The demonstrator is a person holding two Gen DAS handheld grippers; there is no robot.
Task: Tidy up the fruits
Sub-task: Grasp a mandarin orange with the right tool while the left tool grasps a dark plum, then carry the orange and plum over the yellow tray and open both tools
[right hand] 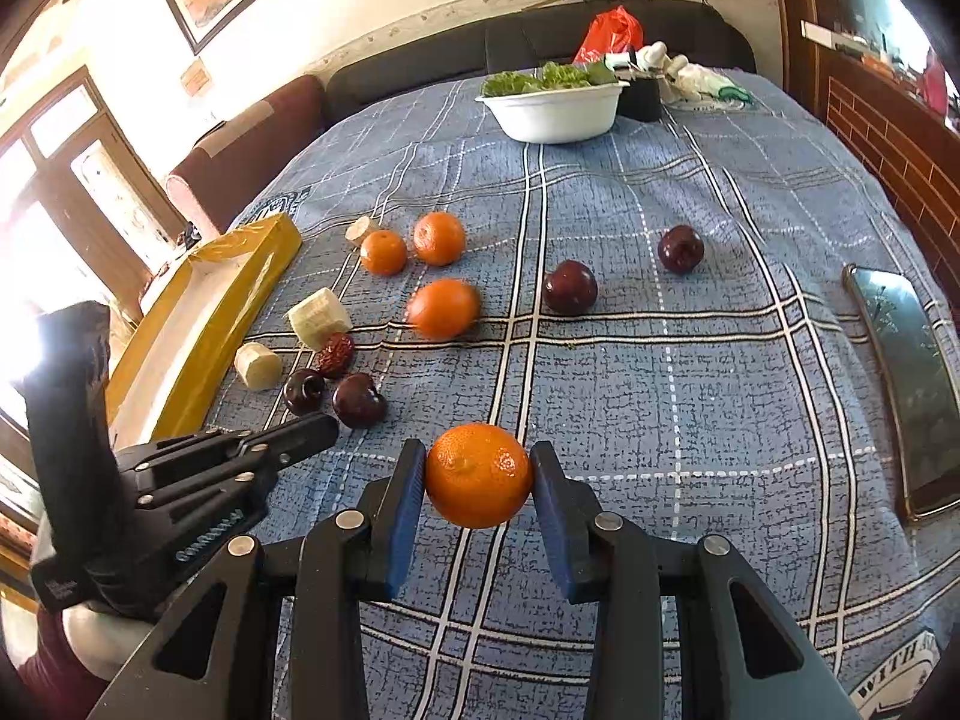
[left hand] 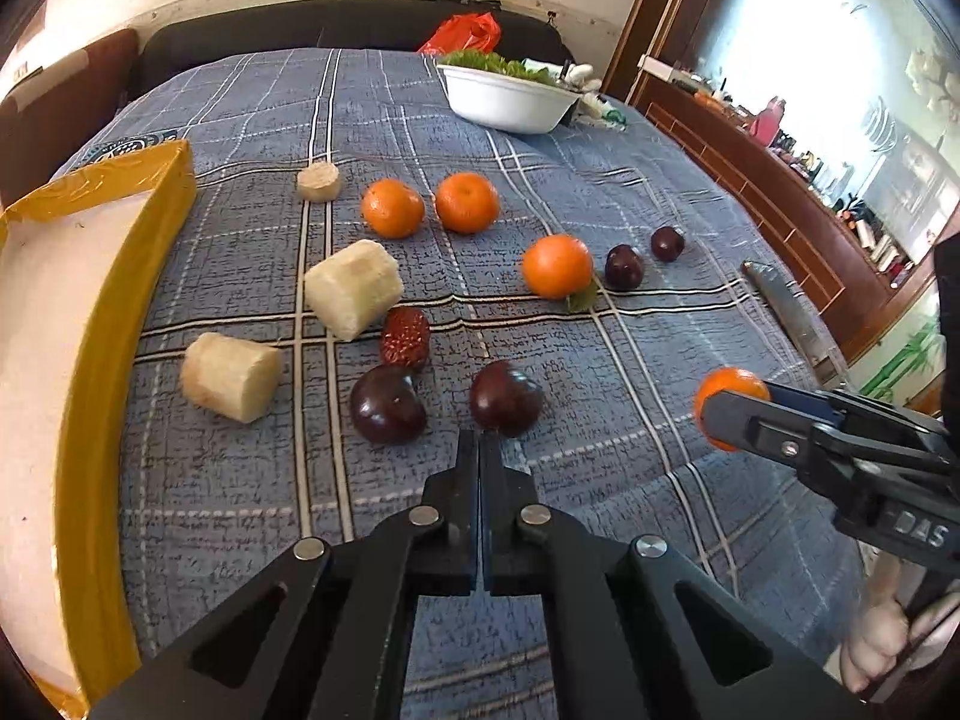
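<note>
My right gripper (right hand: 478, 474) is shut on an orange mandarin (right hand: 478, 475), held just above the blue plaid cloth; it also shows in the left wrist view (left hand: 729, 414). My left gripper (left hand: 481, 450) is shut and empty, its tips close to a dark plum (left hand: 505, 399). Another plum (left hand: 387, 405), a red date (left hand: 406, 337), three mandarins (left hand: 393, 208) (left hand: 467, 202) (left hand: 557, 266), two small plums (left hand: 623, 267) (left hand: 667, 243) and pale cut chunks (left hand: 353, 289) (left hand: 231, 377) (left hand: 319, 180) lie on the cloth. A yellow box (left hand: 144, 252) stands at the left.
A white bowl of greens (left hand: 510, 97) and a red bag (left hand: 462, 33) are at the far end. A phone (right hand: 909, 384) lies at the right edge of the cloth. A dark sofa backs the table.
</note>
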